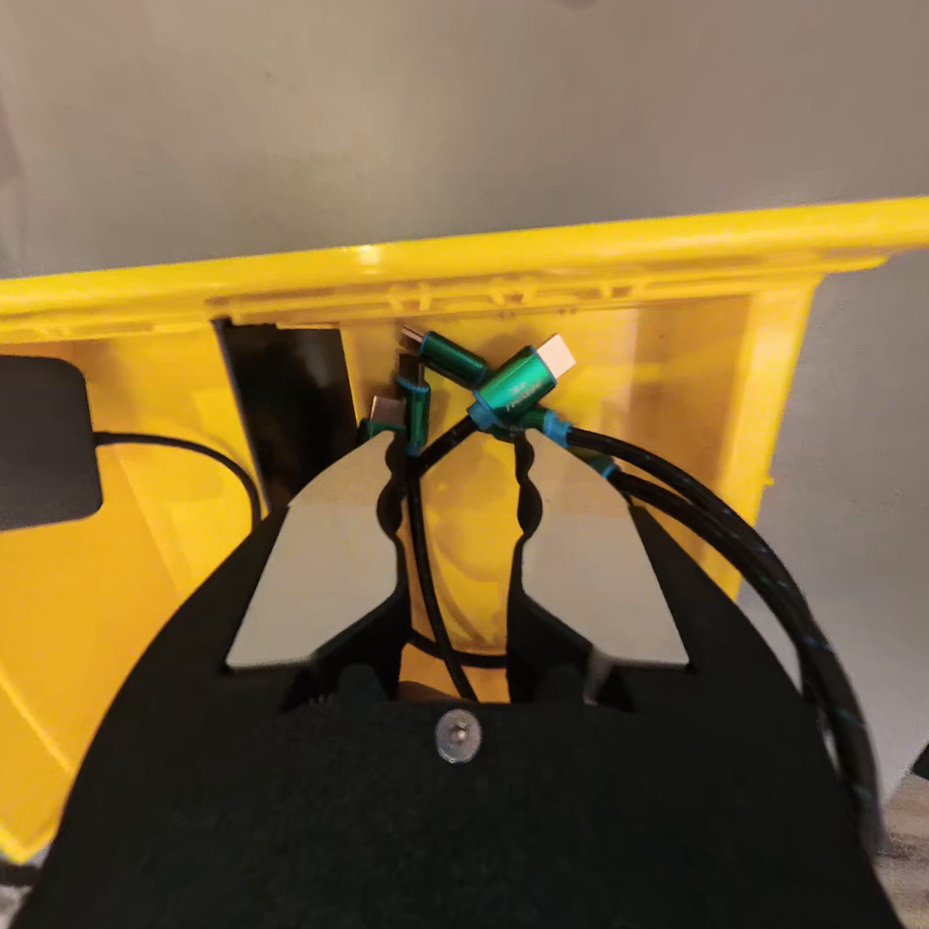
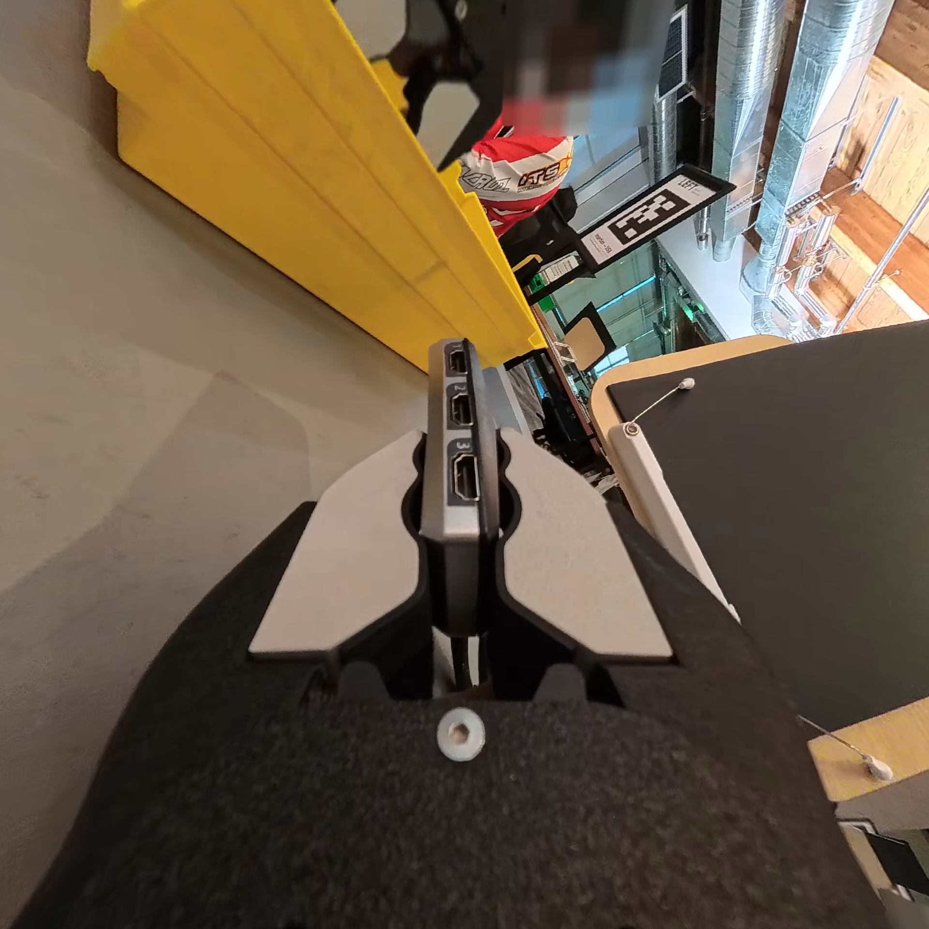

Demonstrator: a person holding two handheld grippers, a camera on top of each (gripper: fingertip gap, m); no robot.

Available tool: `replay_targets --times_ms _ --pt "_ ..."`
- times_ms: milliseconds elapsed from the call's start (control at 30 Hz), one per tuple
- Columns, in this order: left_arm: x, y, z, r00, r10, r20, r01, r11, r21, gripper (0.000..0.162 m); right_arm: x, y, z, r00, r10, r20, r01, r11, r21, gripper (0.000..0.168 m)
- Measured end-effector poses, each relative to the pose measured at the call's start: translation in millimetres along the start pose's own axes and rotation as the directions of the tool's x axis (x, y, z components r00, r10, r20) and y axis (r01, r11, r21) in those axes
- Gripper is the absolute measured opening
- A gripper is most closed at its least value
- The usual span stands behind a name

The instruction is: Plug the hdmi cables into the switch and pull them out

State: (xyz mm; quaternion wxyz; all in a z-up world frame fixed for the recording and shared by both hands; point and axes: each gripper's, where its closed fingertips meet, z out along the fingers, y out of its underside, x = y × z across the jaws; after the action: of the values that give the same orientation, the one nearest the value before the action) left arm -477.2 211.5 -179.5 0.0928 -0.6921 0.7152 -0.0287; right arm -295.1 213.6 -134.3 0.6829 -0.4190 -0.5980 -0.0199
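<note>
Right hand-held gripper (image 2: 460, 452) clamps the switch (image 2: 455, 482), numbered ports showing. Left hand-held gripper (image 1: 455, 447) spread wide over green plugs (image 1: 513, 387), grasping nothing.

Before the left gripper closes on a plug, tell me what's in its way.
The green plugs lie crossed in a heap in the yellow bin, and one black cable runs through the gap of the open left gripper. Nothing else blocks them. The switch shows three free ports.
</note>
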Motion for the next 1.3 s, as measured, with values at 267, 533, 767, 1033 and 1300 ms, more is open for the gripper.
replay_targets --times_ms 267,533,767,1033,1300 --pt "-4 3 8 0.990 0.137 0.037 -0.137 0.991 -0.001 0.015 2 1 0 0.999 0.040 0.014 -0.040 0.999 0.006 0.024" --pt "-36 1 -59 0.973 0.027 0.227 -0.058 0.990 0.130 0.009 3 1 0 0.999 0.043 0.007 -0.044 0.999 0.006 0.024" --pt "-67 14 -119 0.884 -0.092 0.459 0.009 0.984 0.180 0.007 6 1 -1 0.999 0.051 -0.006 -0.051 0.999 0.009 0.023" --pt "-82 41 -184 0.740 -0.120 0.662 0.061 0.992 0.112 0.006 7 1 -2 0.999 0.049 -0.012 -0.048 0.999 0.010 0.023" --pt "-77 63 -248 0.655 -0.122 0.745 0.116 0.991 0.060 0.006 6 1 -1 0.999 0.043 -0.010 -0.043 0.999 0.008 0.023"
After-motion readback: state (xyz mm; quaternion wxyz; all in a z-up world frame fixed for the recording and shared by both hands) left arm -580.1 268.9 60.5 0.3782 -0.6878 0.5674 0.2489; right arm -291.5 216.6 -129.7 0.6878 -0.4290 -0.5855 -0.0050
